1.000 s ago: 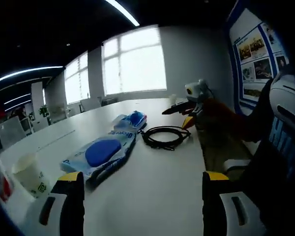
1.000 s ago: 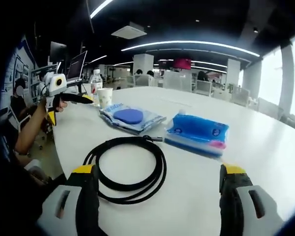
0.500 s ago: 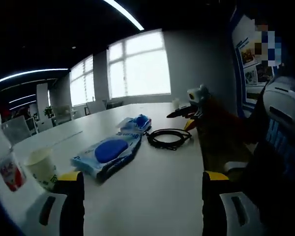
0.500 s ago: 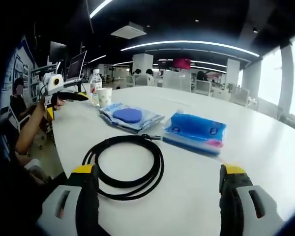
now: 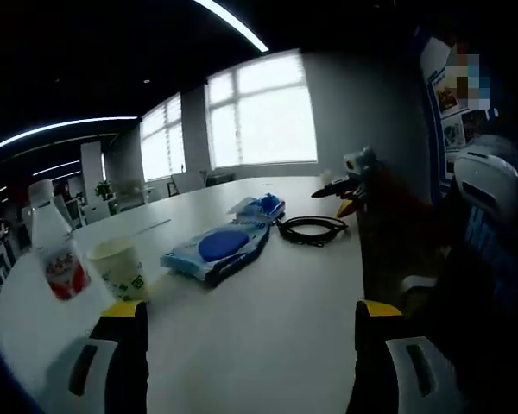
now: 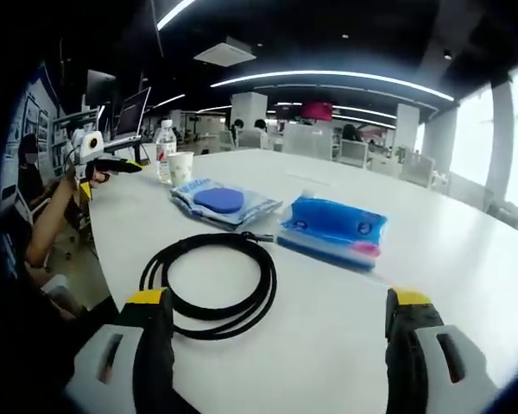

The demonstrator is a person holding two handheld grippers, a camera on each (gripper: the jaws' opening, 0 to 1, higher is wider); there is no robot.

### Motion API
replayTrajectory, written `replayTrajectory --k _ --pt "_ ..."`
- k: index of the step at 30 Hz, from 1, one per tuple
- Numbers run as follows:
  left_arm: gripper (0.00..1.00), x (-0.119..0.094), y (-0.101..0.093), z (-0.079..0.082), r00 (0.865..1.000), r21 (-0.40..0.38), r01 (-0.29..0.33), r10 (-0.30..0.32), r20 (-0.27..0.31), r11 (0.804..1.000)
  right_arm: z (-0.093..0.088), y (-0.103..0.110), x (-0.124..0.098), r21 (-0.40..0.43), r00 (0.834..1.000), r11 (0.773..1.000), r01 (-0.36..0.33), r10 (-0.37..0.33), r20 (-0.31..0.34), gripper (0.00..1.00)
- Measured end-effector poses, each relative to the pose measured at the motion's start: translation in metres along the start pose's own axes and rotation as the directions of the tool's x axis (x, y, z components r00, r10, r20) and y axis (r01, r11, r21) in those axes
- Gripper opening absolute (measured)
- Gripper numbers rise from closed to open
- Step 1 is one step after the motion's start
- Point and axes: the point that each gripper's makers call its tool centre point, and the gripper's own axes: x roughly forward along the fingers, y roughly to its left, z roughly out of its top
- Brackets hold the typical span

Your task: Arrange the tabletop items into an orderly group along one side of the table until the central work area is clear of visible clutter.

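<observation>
Both tools are at the approach stage, with nothing picked up yet. The left hand-held gripper (image 5: 242, 362) hovers over the white surface (image 5: 276, 293) with its jaws spread and empty, facing a water bottle (image 5: 53, 250) and a paper cup (image 5: 121, 267) standing just beside each other near the edge; beyond them lie a wipes pack with a blue oval (image 5: 217, 248), a blue pouch (image 5: 261, 207) and a coiled black cable (image 5: 312, 228), strung out in a loose row. The right hand-held gripper (image 6: 276, 354) is likewise spread and empty, aimed at the cable (image 6: 209, 285), which lies closest to it, with the blue pouch (image 6: 332, 231) and wipes pack (image 6: 220, 203) just past it and the cup (image 6: 180, 168) and bottle (image 6: 163, 151) far off by the other hand-held gripper. The next move, as I judge it, is to close on the nearest item at either end and slide it toward one edge. Compared with a second ago, the left gripper view has swung so that the bottle and cup now show fully, and the cable looks farther away; the right gripper view has barely shifted.
</observation>
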Motion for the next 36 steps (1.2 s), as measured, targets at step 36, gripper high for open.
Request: replayTrajectory --k 36 --pt "1.00 -0.104 0.040 -0.038 0.970 -0.027 -0.237 0.235 -0.062 0.971 -0.012 -0.019 -0.027 -0.009 0.998 0.998 0.056 -0.057 -0.029 1.00"
